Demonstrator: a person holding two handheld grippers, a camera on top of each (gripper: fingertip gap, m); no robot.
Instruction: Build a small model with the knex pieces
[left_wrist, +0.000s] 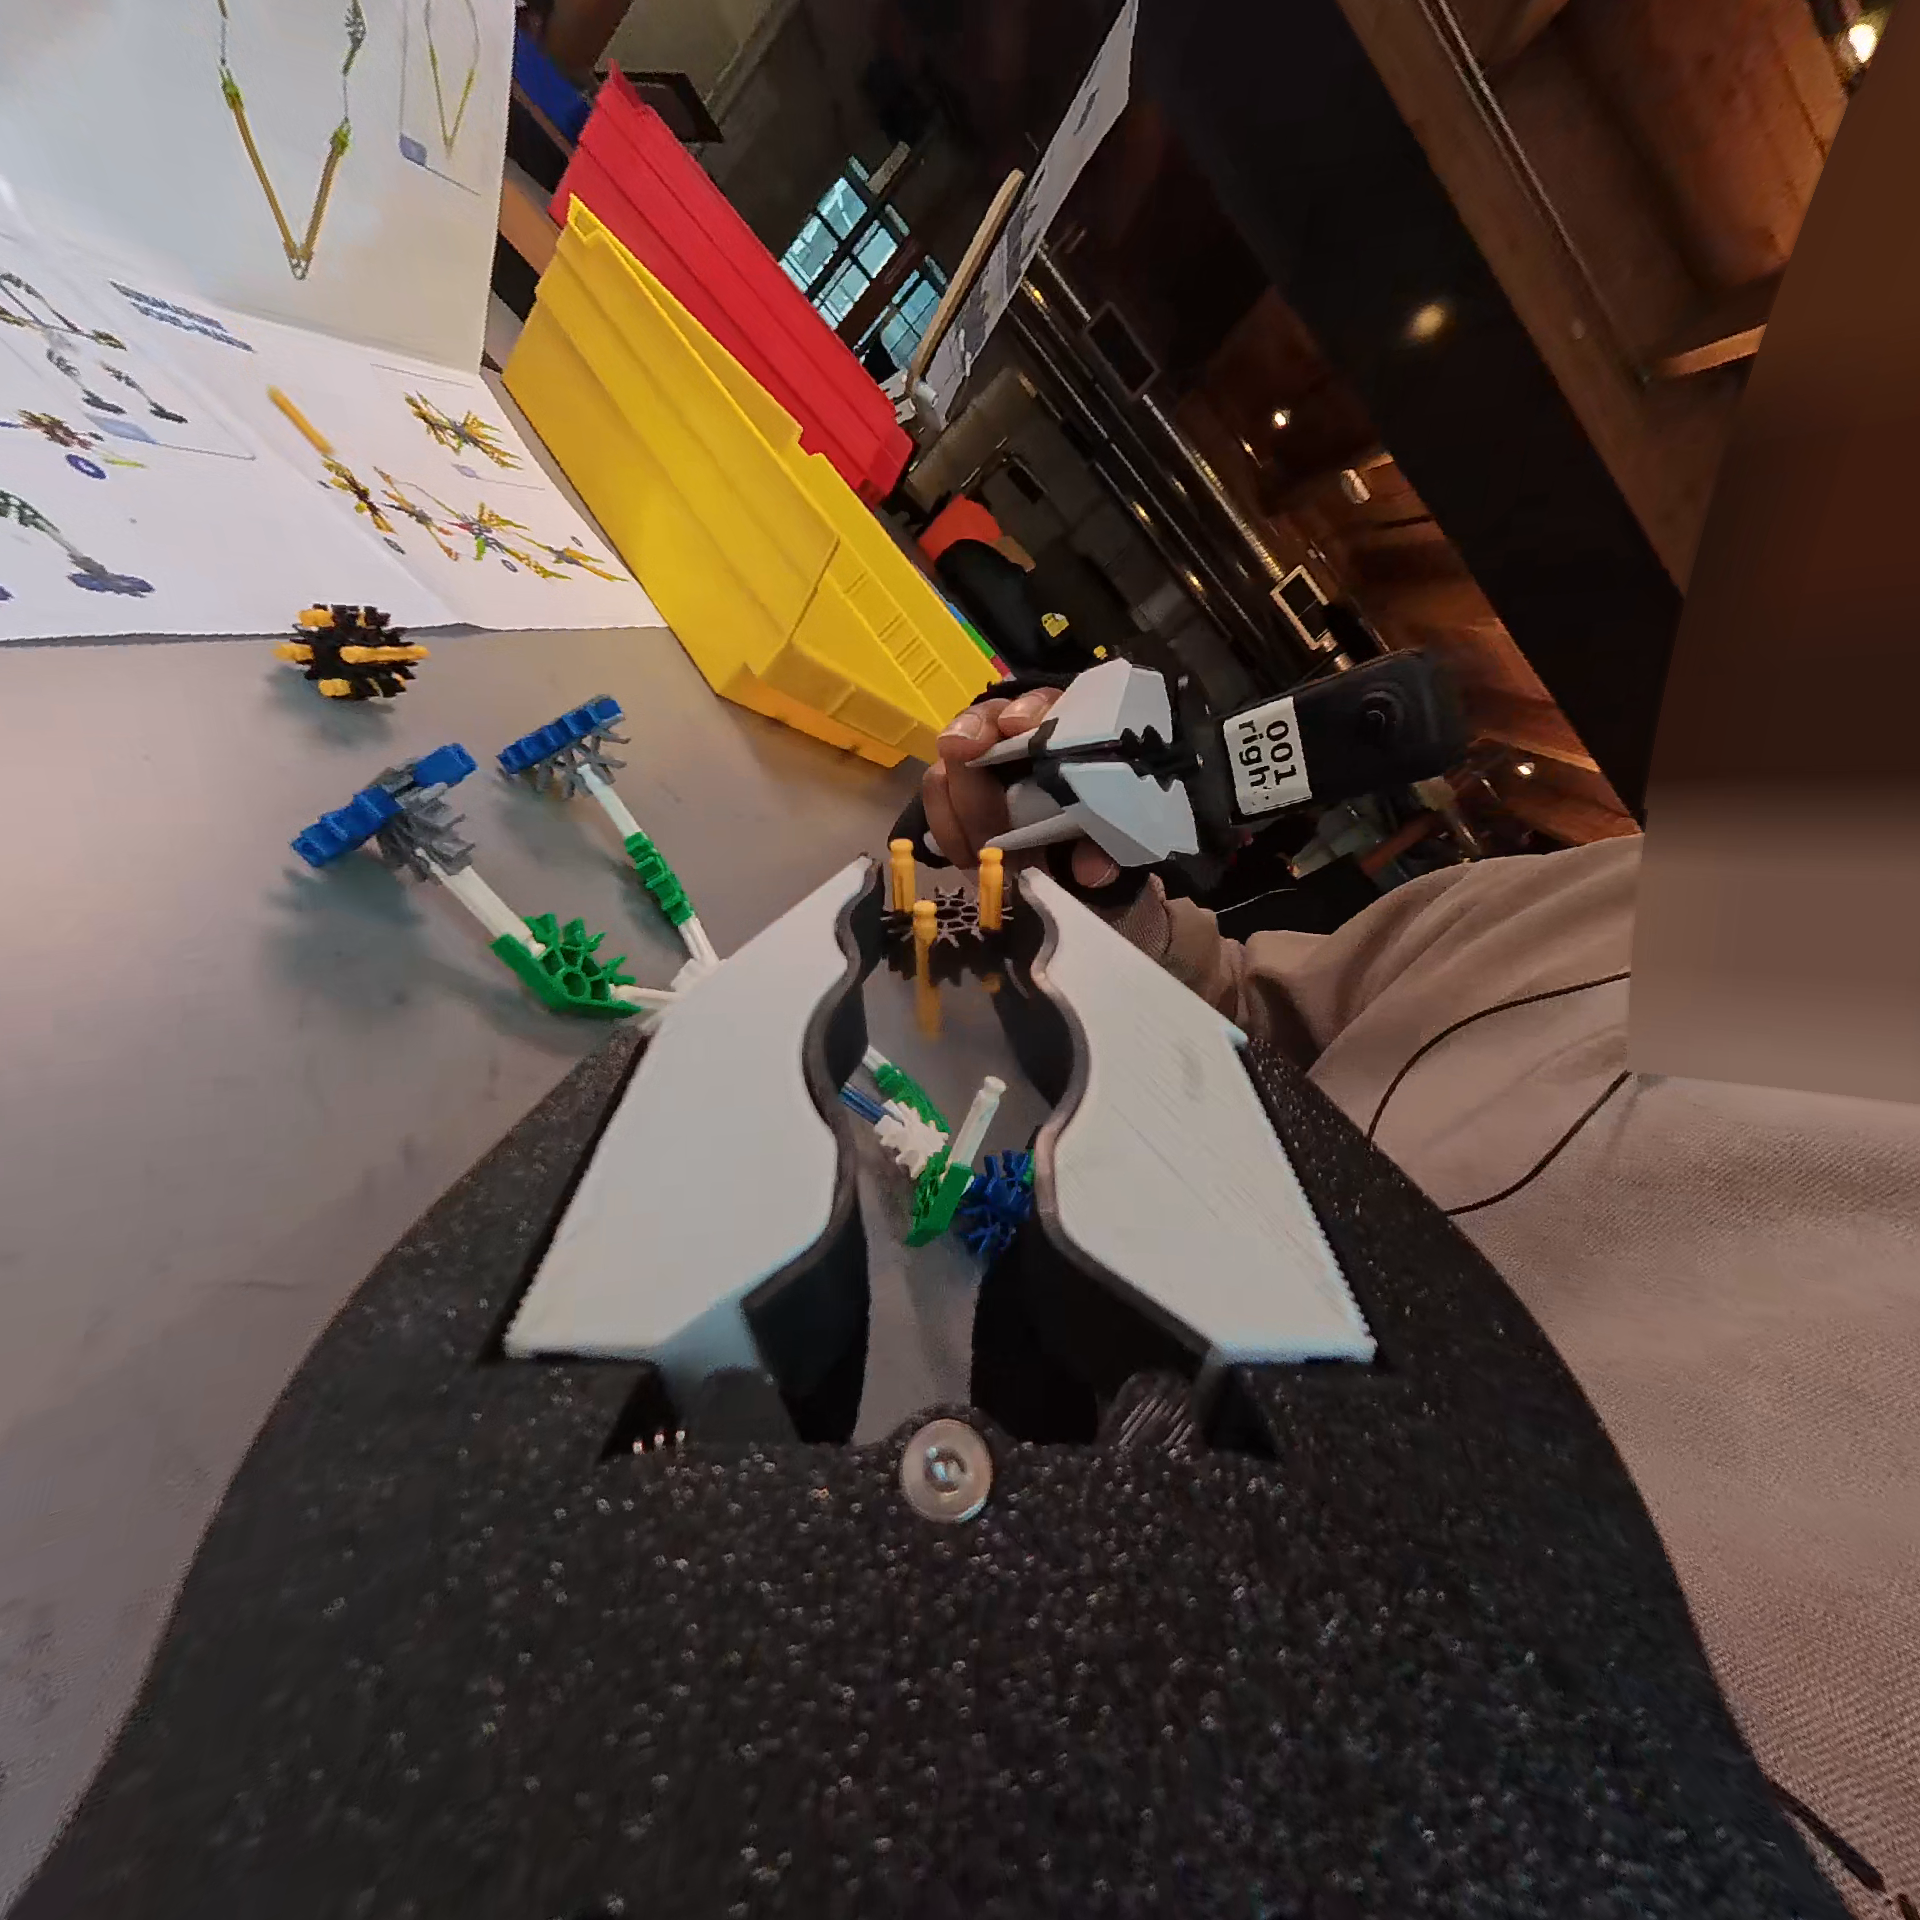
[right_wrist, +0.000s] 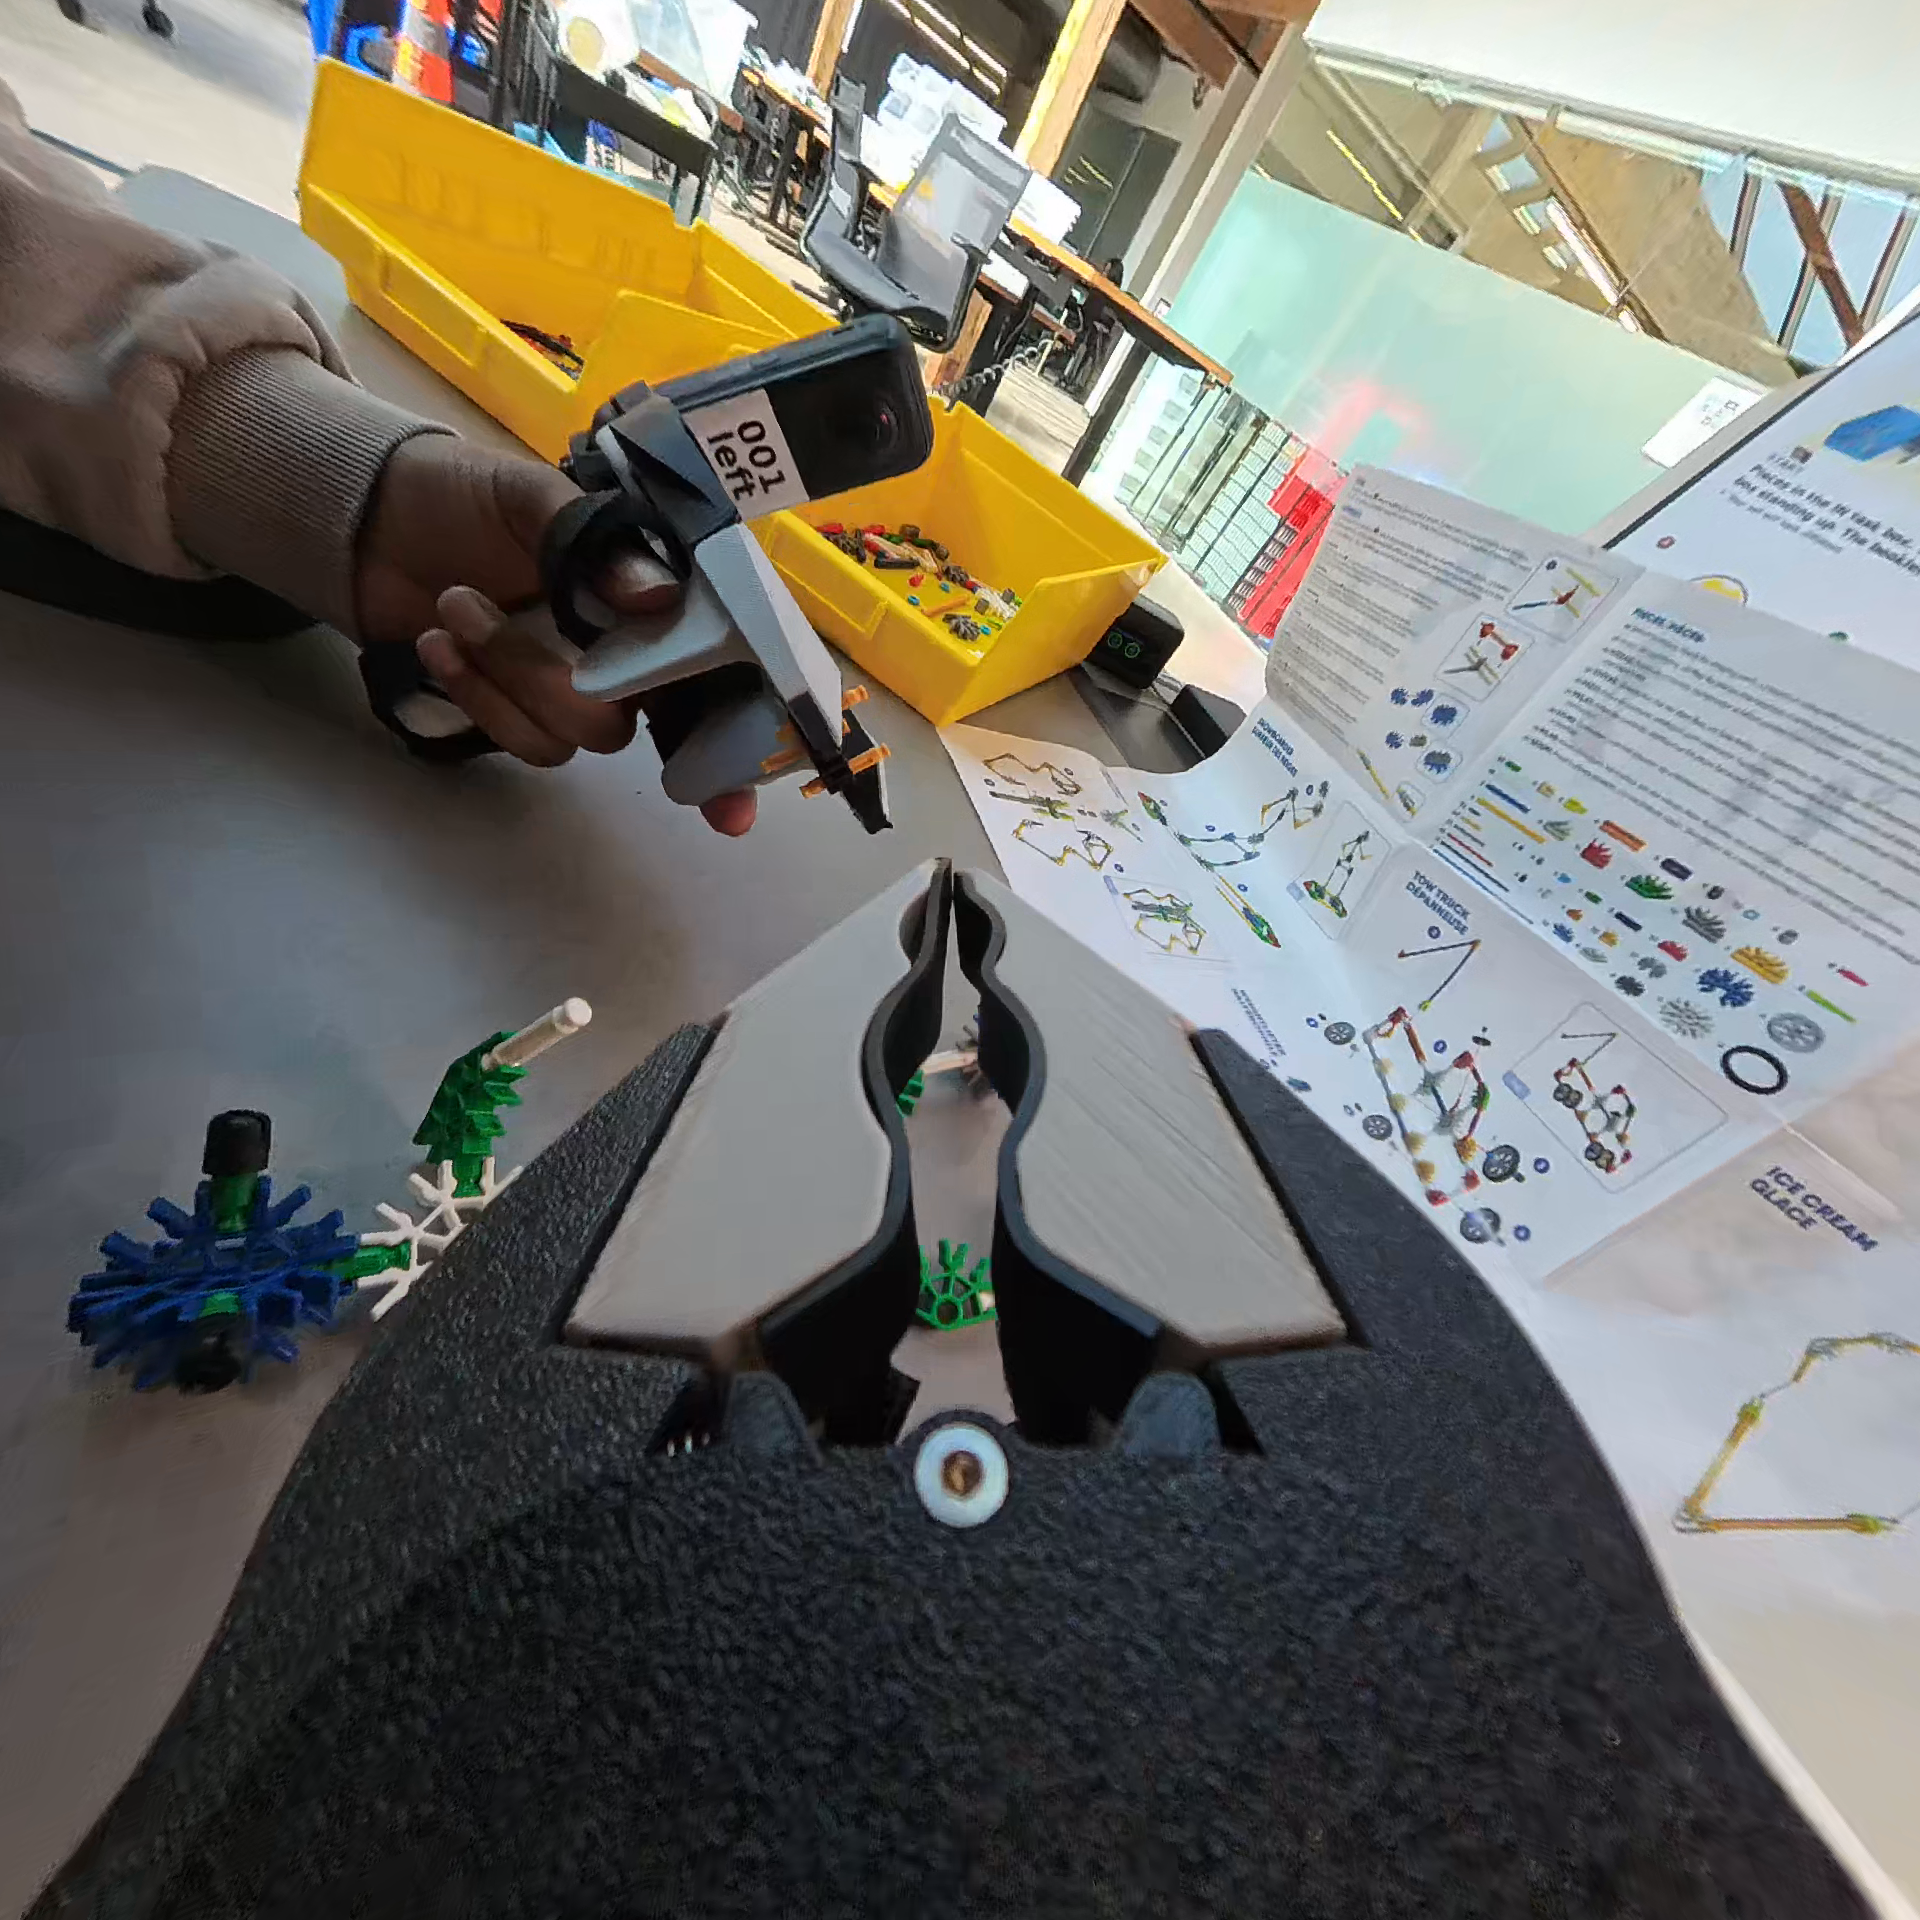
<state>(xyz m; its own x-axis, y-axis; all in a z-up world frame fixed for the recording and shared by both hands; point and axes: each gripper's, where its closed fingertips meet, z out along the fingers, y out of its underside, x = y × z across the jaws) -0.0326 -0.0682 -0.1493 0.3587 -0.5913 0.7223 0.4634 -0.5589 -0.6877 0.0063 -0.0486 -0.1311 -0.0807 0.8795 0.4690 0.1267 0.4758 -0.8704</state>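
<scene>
Left wrist view, your left gripper (left_wrist: 948, 904) clamped on a black connector with yellow rods (left_wrist: 951, 920), lifted off the grey table (left_wrist: 208, 1091), right wrist view, your right gripper (right_wrist: 951, 883) pinched together, empty, above the table beside the instruction sheet (right_wrist: 1507, 935).

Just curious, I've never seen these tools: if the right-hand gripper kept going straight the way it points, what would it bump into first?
Probably the left gripper, which hangs just beyond the shut tips of the right gripper holding a black connector with orange rods. Depth is unclear, so it might pass underneath.
</scene>
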